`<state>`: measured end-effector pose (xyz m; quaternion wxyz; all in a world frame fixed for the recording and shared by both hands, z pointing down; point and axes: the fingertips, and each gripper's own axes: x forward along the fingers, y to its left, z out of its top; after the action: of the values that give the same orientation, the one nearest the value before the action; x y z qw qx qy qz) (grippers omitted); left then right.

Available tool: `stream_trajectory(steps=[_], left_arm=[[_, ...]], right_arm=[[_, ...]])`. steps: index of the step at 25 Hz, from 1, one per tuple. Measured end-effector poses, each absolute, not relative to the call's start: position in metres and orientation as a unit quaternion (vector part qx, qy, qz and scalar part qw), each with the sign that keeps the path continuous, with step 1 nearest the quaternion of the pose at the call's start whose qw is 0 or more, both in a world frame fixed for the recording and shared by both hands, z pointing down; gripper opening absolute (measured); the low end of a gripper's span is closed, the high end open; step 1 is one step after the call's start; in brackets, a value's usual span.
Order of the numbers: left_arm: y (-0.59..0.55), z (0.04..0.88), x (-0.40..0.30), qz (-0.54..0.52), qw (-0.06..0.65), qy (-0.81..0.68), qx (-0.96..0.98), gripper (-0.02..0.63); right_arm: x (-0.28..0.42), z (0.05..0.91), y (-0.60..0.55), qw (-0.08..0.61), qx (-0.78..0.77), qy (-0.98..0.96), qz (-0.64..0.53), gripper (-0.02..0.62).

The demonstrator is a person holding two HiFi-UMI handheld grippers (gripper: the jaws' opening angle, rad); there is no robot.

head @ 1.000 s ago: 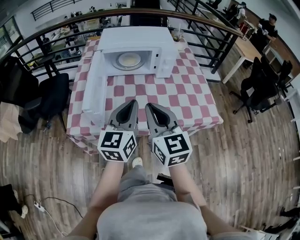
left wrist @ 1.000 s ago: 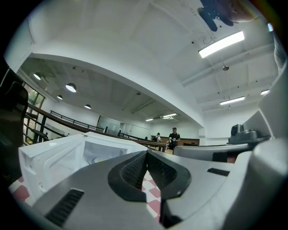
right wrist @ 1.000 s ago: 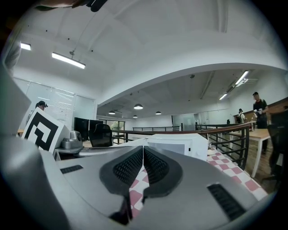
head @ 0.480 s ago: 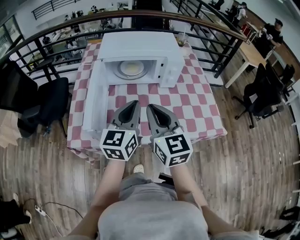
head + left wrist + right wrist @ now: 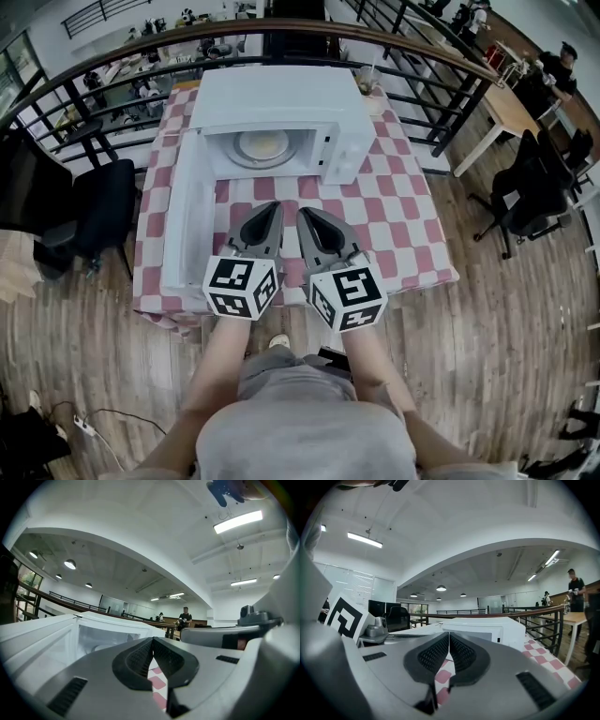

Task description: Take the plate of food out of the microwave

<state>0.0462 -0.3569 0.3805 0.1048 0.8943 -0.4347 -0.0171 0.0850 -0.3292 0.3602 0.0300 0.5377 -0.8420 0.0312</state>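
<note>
And there's the prize: the plate of food sits in the middle of the open microwave, pale and round, with something light-coloured on it that can't be made out in detail. By its look it is a stiff, smooth plate, likely breakable and a bit slick on the rim, and the food could slide if it tips. The near rim, facing out of the opening, looks like the place to pinch it, and it will want carrying dead level. The microwave door hangs wide open on the left, stretching toward the near edge of the surface, which wears a red-and-white checked cloth.

Now the tools. The left tongs and the right tongs ride side by side over the near half of the surface, both held level and aimed far, straight at the opening, but well short of it. Each gripper view shows the two pads pressed together, tips meeting, with nothing between them. Both pairs are fully closed and empty, and they will have to part before any grip on that rim. The person's forearms reach forward, parallel, close together.
</note>
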Motion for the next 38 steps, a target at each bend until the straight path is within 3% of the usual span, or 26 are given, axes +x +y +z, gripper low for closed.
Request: stream_trajectory(steps=[13, 15, 21, 27, 38], left_arm=[[-0.395, 0.41, 0.043, 0.002, 0.152, -0.451, 0.879, 0.014], [-0.405, 0.417, 0.046, 0.004, 0.171, -0.449, 0.877, 0.075], [-0.438, 0.435, 0.051, 0.013, 0.211, -0.457, 0.864, 0.176], [-0.467, 0.441, 0.056, -0.046, 0.269, -0.444, 0.853, 0.323], [-0.512, 0.477, 0.044, -0.081, 0.335, -0.468, 0.814, 0.323]], right_arm=[[0.097, 0.374, -0.369, 0.034, 0.535, -0.843, 0.045, 0.026], [0.098, 0.376, -0.379, 0.036, 0.53, -0.846, 0.047, 0.026], [0.102, 0.381, -0.414, 0.04, 0.517, -0.853, 0.054, 0.026], [0.11, 0.386, -0.443, 0.044, 0.509, -0.858, 0.058, 0.026], [0.115, 0.404, -0.478, 0.058, 0.496, -0.864, 0.071, 0.026]])
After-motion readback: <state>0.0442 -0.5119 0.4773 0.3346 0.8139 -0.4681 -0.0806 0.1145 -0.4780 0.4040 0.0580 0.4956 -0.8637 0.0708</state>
